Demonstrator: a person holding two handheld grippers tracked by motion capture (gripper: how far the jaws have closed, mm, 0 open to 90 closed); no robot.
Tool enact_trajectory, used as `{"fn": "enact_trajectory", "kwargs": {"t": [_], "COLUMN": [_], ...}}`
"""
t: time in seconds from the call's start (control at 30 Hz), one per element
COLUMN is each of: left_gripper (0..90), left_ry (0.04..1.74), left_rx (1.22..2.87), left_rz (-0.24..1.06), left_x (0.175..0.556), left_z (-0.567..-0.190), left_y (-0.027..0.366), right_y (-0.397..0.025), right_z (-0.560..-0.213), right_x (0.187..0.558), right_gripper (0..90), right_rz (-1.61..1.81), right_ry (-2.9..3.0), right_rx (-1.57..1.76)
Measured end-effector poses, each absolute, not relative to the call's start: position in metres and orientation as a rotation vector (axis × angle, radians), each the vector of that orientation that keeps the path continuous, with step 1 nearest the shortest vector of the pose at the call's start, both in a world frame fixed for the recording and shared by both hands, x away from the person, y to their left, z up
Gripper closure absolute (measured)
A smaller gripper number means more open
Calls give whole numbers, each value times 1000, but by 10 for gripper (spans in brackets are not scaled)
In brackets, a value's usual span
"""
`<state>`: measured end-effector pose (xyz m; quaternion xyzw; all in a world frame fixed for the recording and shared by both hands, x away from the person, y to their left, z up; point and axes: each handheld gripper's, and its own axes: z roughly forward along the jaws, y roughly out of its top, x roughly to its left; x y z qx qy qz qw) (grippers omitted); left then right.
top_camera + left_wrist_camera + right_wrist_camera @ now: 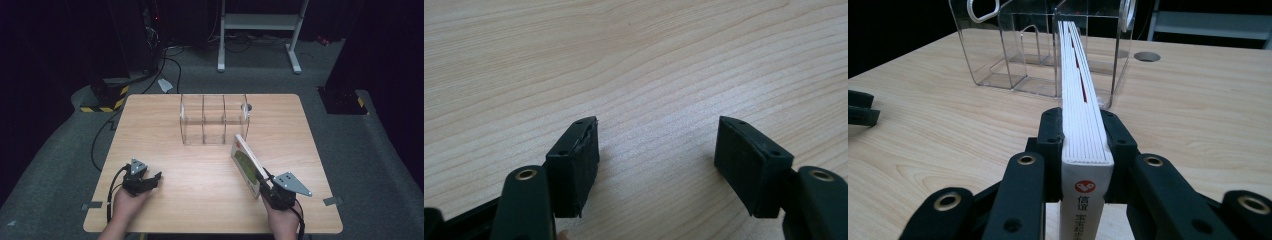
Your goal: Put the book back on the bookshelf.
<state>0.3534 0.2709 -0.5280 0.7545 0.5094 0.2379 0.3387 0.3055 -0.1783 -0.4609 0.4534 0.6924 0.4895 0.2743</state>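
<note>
Right tool (1083, 142) pinches the book (1080, 100) on edge above the tabletop (200, 165), just before the clear rack (214, 119). Left tool (656, 145) spread, holding nothing, low over bare tabletop.

The left gripper (150, 179) rests low with its jaws wide apart; the right gripper (264, 181) has its jaws clamped together.
</note>
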Motion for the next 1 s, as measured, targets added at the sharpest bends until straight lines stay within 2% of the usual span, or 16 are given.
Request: {"fn": "enact_trajectory", "kwargs": {"t": [0.77,1.0], "left_gripper": [342,342], "left_ry": [1298,1296], "left_rx": [1975,1975], "left_rz": [605,605], "left_x": [355,355], "left_z": [-528,-528], "left_y": [272,272], "right_y": [-154,-144], "right_z": [-410,-408], "right_x": [327,346], "right_gripper": [754,754], "right_rz": [1257,1260], "right_ry": [1763,1725], "right_rx": [1185,1173]}}
